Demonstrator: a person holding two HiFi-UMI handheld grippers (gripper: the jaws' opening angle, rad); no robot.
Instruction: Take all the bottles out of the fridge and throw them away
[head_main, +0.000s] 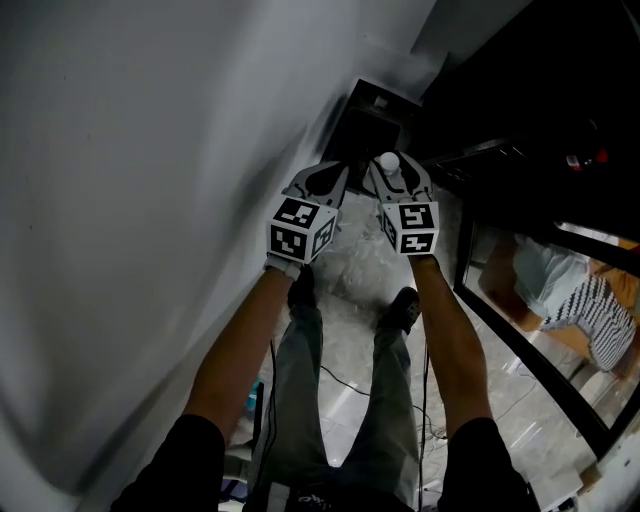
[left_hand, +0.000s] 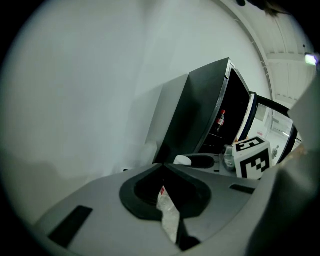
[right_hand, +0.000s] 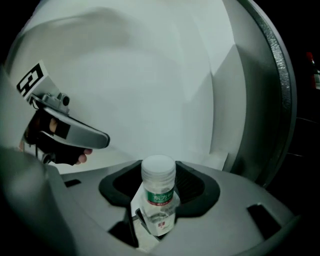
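Both arms are held forward side by side, the left gripper (left_hand: 162, 167) closed, the right gripper (right_hand: 159, 167) clamped on a bottle (right_hand: 159, 200).

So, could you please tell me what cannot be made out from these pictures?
Fridge shelves: left gripper view, too dark; only one small bottle shows, label unreadable.
Pale strip between fingers of the left gripper: left gripper view; plastic or floor, unclear.
Base of the clear bottle: right gripper view, hidden by fingers of the right gripper.
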